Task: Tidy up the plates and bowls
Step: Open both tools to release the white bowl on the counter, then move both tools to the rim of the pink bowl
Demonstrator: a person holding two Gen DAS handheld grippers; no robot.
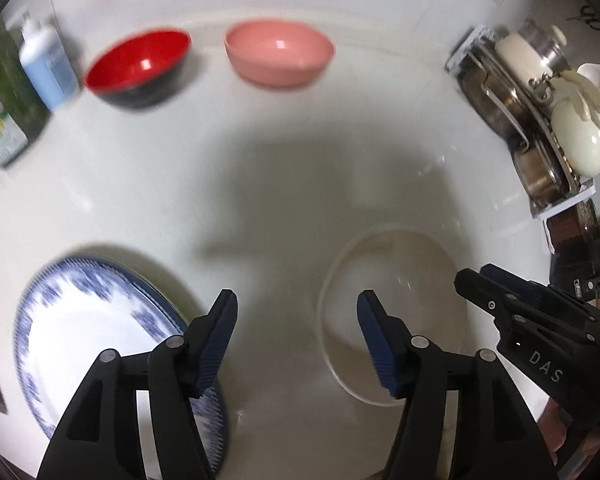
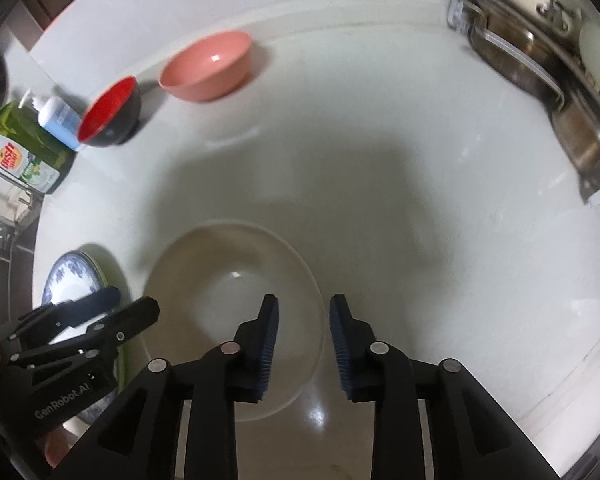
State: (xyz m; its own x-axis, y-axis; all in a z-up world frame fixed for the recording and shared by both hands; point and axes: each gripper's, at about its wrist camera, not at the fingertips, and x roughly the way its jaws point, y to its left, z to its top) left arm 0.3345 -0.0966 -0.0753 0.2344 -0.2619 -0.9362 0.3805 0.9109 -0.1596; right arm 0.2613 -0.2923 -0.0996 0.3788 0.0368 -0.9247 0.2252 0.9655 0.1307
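Your left hand-held gripper (image 1: 296,312) hovers over the white table (image 1: 300,152) with its jaws wide apart and nothing between them. Below and to its left lies the blue-and-white plate (image 1: 80,320), flat on the table; the left finger overlaps its near rim in the view, and whether they touch cannot be told. To the right of that gripper sits the clear glass bowl (image 1: 388,280), upright. Your right hand-held gripper (image 2: 304,328) is held above the bowl's right rim, jaws parted by a narrow gap and gripping nothing; the left pad (image 2: 270,344) appears over the bowl's interior, the right pad outside it. At the far edge of the table stand the pink bowl (image 1: 280,54) and, just to its left, the red-and-black bowl (image 1: 138,68), close but apart. Beside the red-and-black bowl stand a blue pump bottle (image 1: 48,68) and a green dish-soap bottle (image 2: 24,148). A rack of metal pots (image 1: 532,120) occupies the far right.
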